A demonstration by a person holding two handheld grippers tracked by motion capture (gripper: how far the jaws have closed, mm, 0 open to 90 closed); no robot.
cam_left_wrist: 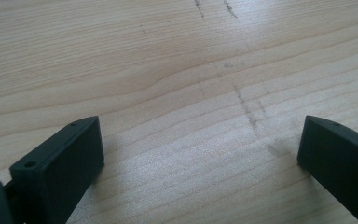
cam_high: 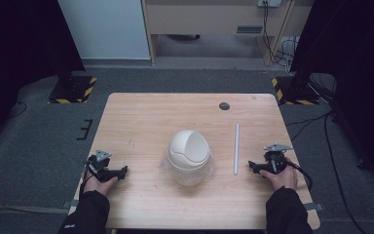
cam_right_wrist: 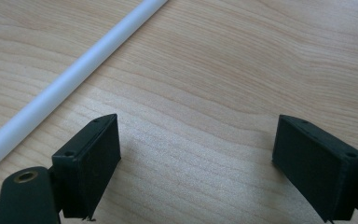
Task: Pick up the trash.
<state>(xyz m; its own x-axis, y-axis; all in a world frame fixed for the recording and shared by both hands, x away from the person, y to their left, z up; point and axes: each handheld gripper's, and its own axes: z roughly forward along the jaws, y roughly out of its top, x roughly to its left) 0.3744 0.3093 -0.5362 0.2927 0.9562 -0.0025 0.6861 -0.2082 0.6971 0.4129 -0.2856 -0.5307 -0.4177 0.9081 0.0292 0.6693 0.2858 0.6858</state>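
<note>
1. The right gripper (cam_high: pixel 251 167) rests low over the wooden table (cam_high: pixel 141 117) at its near right side, held in the person's right hand (cam_high: pixel 282 178). In the right gripper view its two black jaws stand wide apart with bare wood between them; nothing is gripped.
2. The white straw (cam_high: pixel 236 148) lies flat on the table just beyond and to the inner side of the right gripper's fingertips. In the right gripper view it runs slantwise past the left-hand jaw (cam_right_wrist: pixel 70 79), near that finger but apart from it, and outside the gap.
3. The left gripper (cam_high: pixel 124 169) sits near the near left side of the table, in the left hand (cam_high: pixel 97 184). In the left gripper view its jaws are spread wide, holding nothing, with scuffed wood grain between them.
4. The white domed lid (cam_high: pixel 189 150), sitting on a clear plastic cup (cam_high: pixel 189 174), stands between the two grippers, well apart from both sets of fingers; the tips of each gripper point inward toward it.
5. The straw lies between the cup and the right gripper's fingers, closer to the fingers.
</note>
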